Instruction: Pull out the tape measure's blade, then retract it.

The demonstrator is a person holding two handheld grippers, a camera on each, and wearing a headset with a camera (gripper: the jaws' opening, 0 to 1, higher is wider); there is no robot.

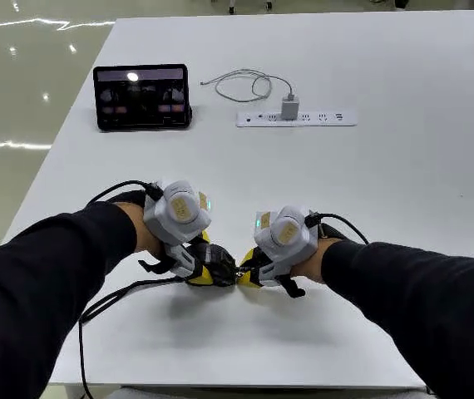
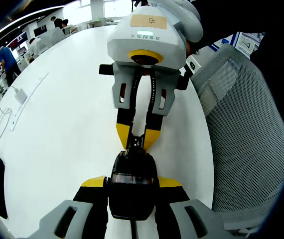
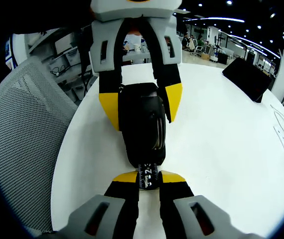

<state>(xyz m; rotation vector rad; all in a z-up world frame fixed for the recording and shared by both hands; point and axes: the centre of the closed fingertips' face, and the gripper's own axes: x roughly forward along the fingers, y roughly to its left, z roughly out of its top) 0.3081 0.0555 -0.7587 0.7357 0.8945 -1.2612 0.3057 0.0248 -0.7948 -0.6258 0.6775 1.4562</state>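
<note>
A black tape measure (image 1: pixel 216 271) lies low over the white table (image 1: pixel 370 183), near its front edge. My left gripper (image 1: pixel 204 268) is shut on the case, which sits between its yellow-tipped fingers in the left gripper view, tape measure (image 2: pixel 132 186), left gripper (image 2: pixel 132 181). My right gripper (image 1: pixel 245 275) faces it from the right, shut on the blade's end. In the right gripper view a short piece of numbered blade (image 3: pixel 147 175) shows between the right gripper (image 3: pixel 148 178) fingertips, right at the case (image 3: pixel 142 124). Only a sliver of blade is out.
A dark tablet (image 1: pixel 141 96) stands at the back left. A white power strip (image 1: pixel 297 118) with a charger and looped cable (image 1: pixel 245 83) lies behind the grippers. A grey mesh chair (image 2: pixel 246 139) is off the table's near edge. Black cables trail from both grippers.
</note>
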